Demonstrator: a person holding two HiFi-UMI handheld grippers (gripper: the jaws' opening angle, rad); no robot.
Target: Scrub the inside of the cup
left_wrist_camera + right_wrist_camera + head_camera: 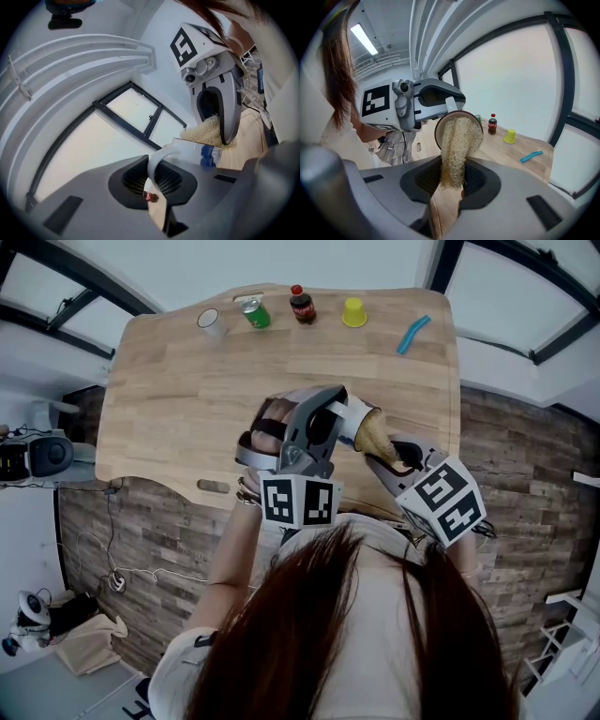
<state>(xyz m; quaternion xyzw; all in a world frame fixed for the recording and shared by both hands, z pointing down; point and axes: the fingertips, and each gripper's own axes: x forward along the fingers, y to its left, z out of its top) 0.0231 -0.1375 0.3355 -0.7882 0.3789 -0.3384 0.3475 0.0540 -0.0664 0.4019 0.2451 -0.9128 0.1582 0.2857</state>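
- The left gripper (157, 182) is clamped on the cup (194, 150) at its handle side, and the white handle loops up between the jaws. The cup is held in the air over the near edge of the table (187, 409), tipped on its side with its mouth facing the right gripper (450, 180). I judge this is so the inside can be reached.
- The right gripper's jaws are closed on the lower end of a loofah (457, 140). Its free end is pushed into the cup's mouth and fills most of the opening, a fit for scrubbing the wall.
- Both tools meet close to the person's chest, probably for control and a clear look.
- The table is pale wood with nothing on its middle. Along the far edge stand a white cup (208, 321), a green can (255, 313), a cola bottle (302, 305) and a yellow cup (353, 312). A blue tool (412, 334) lies near them, all well apart from the work.
- The floor (141, 540) is laid in a brick-like pattern, and large dark-framed windows (520, 79) curve round the room.
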